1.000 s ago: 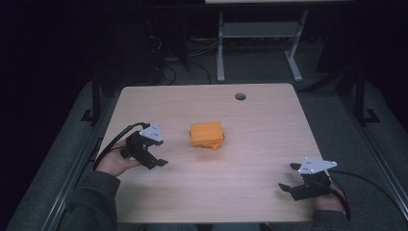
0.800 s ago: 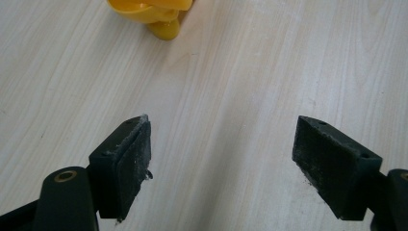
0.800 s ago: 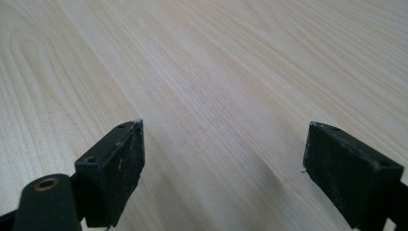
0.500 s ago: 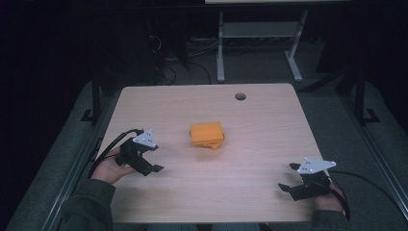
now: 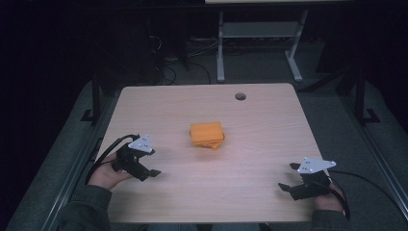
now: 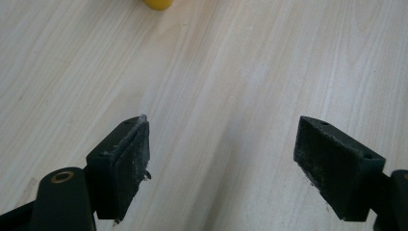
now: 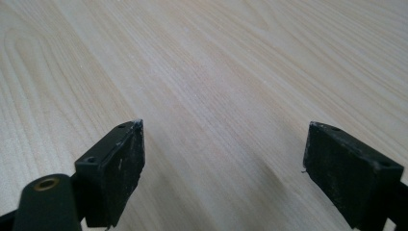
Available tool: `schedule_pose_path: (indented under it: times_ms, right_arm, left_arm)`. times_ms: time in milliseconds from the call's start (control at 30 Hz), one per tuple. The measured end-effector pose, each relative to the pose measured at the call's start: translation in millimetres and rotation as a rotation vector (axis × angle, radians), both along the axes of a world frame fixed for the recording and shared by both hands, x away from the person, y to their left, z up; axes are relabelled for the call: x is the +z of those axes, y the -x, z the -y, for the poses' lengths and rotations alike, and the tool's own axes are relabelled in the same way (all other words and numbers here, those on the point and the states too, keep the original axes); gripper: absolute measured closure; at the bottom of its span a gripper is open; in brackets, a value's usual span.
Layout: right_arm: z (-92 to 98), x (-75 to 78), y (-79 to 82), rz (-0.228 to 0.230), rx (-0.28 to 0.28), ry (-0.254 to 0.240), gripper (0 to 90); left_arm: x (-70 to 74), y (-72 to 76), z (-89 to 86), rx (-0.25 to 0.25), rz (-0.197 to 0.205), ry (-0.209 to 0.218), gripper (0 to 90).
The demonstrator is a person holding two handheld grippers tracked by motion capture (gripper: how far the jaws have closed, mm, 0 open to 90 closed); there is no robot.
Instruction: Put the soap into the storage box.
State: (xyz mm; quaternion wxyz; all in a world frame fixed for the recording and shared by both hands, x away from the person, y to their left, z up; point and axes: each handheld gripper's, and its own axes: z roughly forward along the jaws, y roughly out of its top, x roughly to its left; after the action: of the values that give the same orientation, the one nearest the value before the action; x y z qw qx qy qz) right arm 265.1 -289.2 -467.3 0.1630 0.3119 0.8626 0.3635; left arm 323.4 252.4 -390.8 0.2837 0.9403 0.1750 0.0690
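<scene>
Folded orange cloth [image 5: 207, 134] at middle of table [image 5: 250, 192]. Left gripper [image 5: 148, 169] and right gripper [image 5: 287, 179] both wide apart, empty, well away. Step: approach. Next: left gripper must reach to cloth edge.

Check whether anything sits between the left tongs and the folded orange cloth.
Nothing visible does. Bare table lies between the open left tongs and the orange cloth, which sits apart near the middle.

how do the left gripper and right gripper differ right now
The left gripper sits by the table's left edge, nearer the orange cloth; the right gripper sits at the near right corner, farther from it. The left points right, the right points left. Both are open, holding nothing.
</scene>
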Motion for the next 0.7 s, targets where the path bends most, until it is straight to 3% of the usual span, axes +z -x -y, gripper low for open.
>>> schedule_pose_path:
  times_ms: [700]
  right_arm:
    - [2.8, -0.3, 1.6, 0.002, -0.017, -0.004, 14.0]
  left_arm:
    - [-14.9, 21.0, -13.4, 0.023, 0.009, 0.011, 18.6]
